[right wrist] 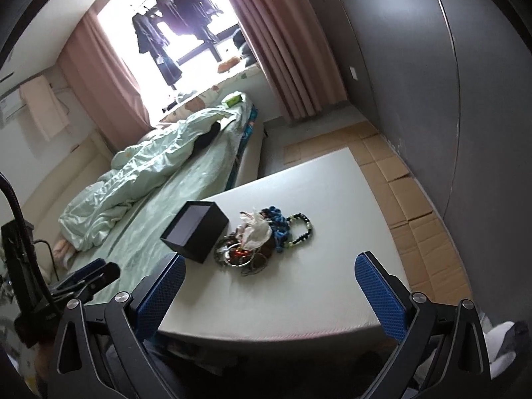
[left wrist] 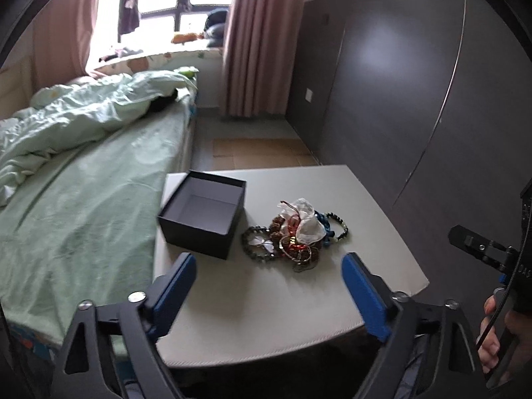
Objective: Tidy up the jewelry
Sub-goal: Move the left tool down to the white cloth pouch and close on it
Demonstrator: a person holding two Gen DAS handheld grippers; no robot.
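Note:
A heap of jewelry (left wrist: 296,236) lies on the white table (left wrist: 266,299): bead bracelets, rings, red cord, a blue piece and a white cloth pouch (left wrist: 304,221). An open, empty dark box (left wrist: 202,217) stands just left of the heap. My left gripper (left wrist: 269,266) is open and empty, held above the table's near part, short of the heap. In the right wrist view the heap (right wrist: 259,239) and the box (right wrist: 196,231) sit ahead of my right gripper (right wrist: 269,269), which is open and empty. A black and green bead bracelet (right wrist: 301,231) lies at the heap's right.
A bed with a green sheet and crumpled duvet (left wrist: 66,153) lies along the table's left side. A dark grey wardrobe (left wrist: 415,99) stands to the right. Cardboard sheets (right wrist: 409,199) cover the floor beyond the table. Pink curtains (left wrist: 259,40) frame the window.

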